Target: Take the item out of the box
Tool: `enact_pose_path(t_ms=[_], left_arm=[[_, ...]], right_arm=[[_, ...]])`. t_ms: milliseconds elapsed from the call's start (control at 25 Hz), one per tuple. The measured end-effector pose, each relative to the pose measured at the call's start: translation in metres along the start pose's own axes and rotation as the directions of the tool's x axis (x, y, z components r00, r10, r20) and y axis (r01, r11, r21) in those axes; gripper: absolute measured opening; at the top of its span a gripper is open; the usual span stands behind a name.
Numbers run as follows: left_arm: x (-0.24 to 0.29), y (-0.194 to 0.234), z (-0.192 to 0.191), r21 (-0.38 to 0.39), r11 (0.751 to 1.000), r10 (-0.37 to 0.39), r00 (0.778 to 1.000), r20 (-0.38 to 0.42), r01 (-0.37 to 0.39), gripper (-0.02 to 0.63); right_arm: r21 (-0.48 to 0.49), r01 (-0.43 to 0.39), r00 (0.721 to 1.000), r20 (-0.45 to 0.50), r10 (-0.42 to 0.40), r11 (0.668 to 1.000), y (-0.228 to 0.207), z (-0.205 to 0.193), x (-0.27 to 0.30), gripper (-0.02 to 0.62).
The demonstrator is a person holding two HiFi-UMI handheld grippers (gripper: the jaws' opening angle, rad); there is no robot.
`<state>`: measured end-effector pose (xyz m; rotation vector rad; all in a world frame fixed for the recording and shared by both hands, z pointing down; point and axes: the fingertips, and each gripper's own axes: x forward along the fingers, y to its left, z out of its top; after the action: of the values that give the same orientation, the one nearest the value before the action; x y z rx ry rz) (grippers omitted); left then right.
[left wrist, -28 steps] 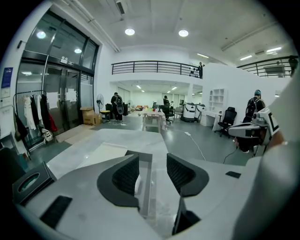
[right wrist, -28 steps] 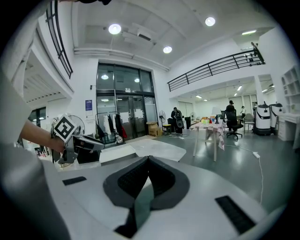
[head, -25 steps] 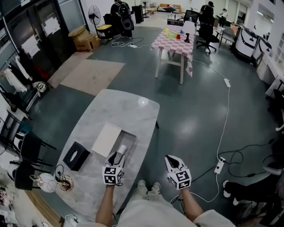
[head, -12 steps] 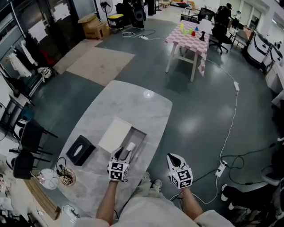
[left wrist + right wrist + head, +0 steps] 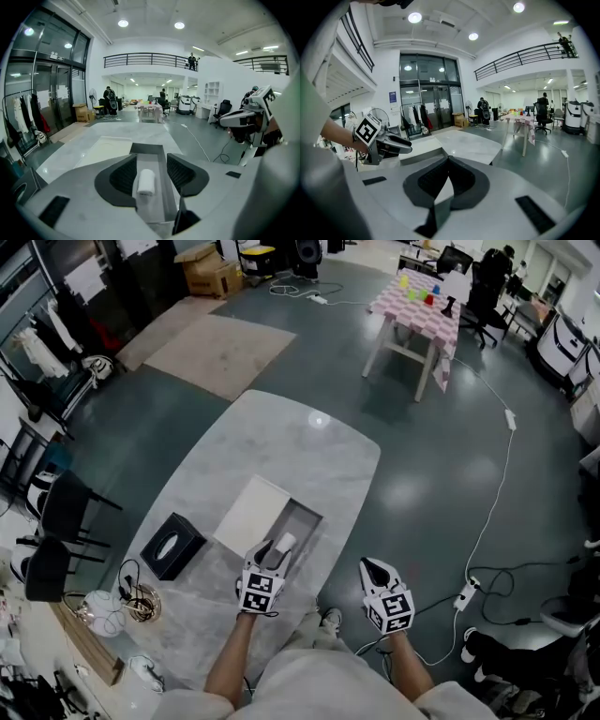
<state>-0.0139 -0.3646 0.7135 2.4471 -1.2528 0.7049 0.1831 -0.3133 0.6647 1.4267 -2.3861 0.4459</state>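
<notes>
Lid (image 5: 251, 514) off, lying left of box (image 5: 310, 517). Left gripper (image 5: 151, 165): little changes over last second, we hold at box near end, jaws spread. Roll (image 5: 146, 182) lies flat in box, between jaws, unclamped; we judge approach done, squeeze and lift pending. Right gripper (image 5: 447, 160): jaws together, empty, off table edge

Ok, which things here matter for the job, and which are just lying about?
For the job: open grey box; small white roll inside it; left gripper, open, aimed at the roll.
Lying about: flat white board beside the box; black tissue box; tangled cables; right gripper, shut and empty.
</notes>
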Motion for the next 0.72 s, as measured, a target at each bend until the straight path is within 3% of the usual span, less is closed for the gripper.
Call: enact_pose_path(t_ms=[720], left_arm=[[0.055,-0.001,-0.04,0.004,0.999,-0.052,0.986,-0.157,0.053,0.189]], right_arm=[[0.038,0.014,0.999,-0.049,-0.012,0.999,-0.015,-0.015,0.008,0.002]])
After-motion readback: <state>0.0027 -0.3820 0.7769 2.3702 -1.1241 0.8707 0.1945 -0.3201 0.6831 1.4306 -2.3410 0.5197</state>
